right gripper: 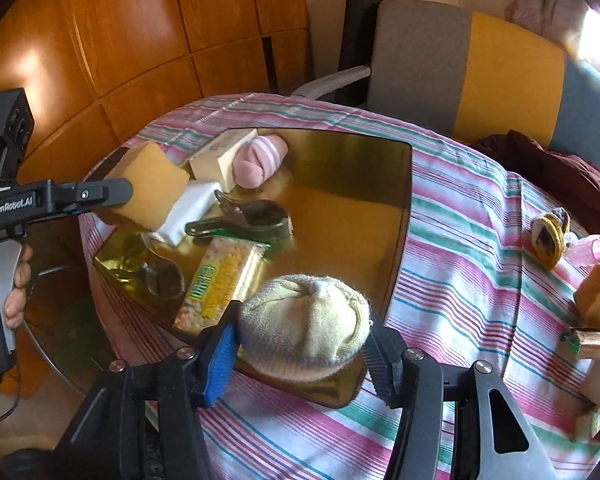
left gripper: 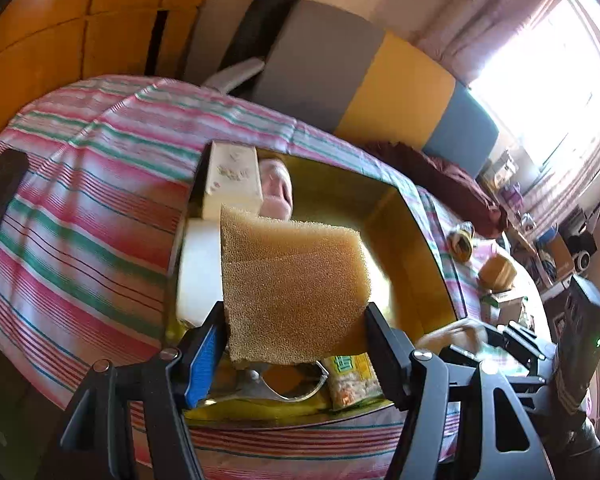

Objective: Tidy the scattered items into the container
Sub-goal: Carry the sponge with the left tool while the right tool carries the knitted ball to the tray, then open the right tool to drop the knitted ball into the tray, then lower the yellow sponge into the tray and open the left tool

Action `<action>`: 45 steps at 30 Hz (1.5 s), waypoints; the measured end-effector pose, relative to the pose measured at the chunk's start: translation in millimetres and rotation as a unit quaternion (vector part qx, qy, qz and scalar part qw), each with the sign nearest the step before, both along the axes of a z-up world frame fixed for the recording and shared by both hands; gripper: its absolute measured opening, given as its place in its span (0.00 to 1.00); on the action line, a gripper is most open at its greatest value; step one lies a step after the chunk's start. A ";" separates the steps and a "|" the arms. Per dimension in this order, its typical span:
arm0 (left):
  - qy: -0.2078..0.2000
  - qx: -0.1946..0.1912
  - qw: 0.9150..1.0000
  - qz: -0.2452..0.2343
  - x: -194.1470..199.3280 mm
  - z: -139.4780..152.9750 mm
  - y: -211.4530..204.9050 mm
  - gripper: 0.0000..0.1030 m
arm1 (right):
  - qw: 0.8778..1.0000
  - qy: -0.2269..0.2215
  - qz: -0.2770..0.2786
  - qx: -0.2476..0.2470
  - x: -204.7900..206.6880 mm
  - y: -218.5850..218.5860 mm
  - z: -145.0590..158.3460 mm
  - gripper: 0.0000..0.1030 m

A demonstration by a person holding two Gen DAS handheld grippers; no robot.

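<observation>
**Both your tongs are holding something over the gold tray**

Your left gripper (left gripper: 296,336) is closed on a tan sponge (left gripper: 292,280). The sponge is a flat slab. Its long side points straight out ahead of the fingers, and its broad face looks up at the camera. It hangs over the near left part of the gold tray (left gripper: 416,216). The sponge hides much of what lies under it.

Your right gripper (right gripper: 300,340) is squeezed around a rolled cream sock (right gripper: 304,316). The sock is a round ball, so it has no clear long side. It sits over the near edge of the tray (right gripper: 360,160).

Ahead of your right fingers, inside the tray, lies a cracker pack (right gripper: 220,276). Its long side runs from near left to far right. Past it are a metal clip (right gripper: 240,216), a white block (right gripper: 188,212), a cream box (right gripper: 224,156) and a pink sock roll (right gripper: 260,160). Glare on the tray makes the thing by its left corner hard to make out.

Off to the right of your right fingers, on the striped cloth (right gripper: 460,240), sit a yellow and dark bundle (right gripper: 550,236) and some boxes cut off by the picture edge. You cannot tell what they are.

Your left hand (right gripper: 14,280) shows on the handle.
</observation>
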State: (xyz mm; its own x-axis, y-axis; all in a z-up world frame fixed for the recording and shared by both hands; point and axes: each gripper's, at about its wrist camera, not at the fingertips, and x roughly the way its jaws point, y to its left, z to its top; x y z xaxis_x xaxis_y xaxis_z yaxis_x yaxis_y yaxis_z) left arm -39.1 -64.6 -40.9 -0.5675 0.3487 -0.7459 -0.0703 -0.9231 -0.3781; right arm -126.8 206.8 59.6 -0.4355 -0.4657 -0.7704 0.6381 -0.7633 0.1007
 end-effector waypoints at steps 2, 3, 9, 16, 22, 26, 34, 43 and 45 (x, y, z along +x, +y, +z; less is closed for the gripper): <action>-0.007 -0.008 1.000 -0.004 0.1 -5.6 4.8 0.65 | 1.000 0.000 -0.004 0.002 -1.8 2.5 -1.6 0.57; -0.009 -0.011 1.000 -0.005 0.9 -7.3 6.9 0.65 | 1.000 0.002 -0.006 0.004 -1.7 3.8 -1.6 0.58; -0.006 -0.027 0.999 -0.023 4.5 -8.2 15.5 0.65 | 1.000 0.001 -0.015 0.004 0.7 13.7 -2.3 0.64; -0.005 -0.043 0.999 -0.034 5.8 -8.0 18.8 0.67 | 1.000 -0.002 -0.019 0.016 5.4 14.2 -9.0 0.64; -0.010 -0.048 0.998 -0.031 3.4 -11.1 16.5 0.72 | 1.000 -0.008 -0.026 0.004 6.6 17.6 -4.9 0.70; -0.003 -0.066 0.998 -0.024 2.6 -14.5 19.2 0.70 | 0.999 -0.009 -0.035 -0.001 6.8 21.6 -4.6 0.71; 0.016 -0.076 0.997 0.015 -2.5 -12.6 12.5 0.67 | 0.999 0.000 -0.037 -0.001 11.0 23.7 -4.6 0.71; -0.014 -0.089 0.996 0.007 4.1 -26.0 19.0 0.71 | 0.999 -0.001 -0.045 -0.012 15.2 29.6 -4.4 0.71; -0.012 -0.090 0.996 0.012 5.8 -22.5 18.1 0.72 | 0.999 0.002 -0.046 -0.013 15.5 30.8 -3.4 0.71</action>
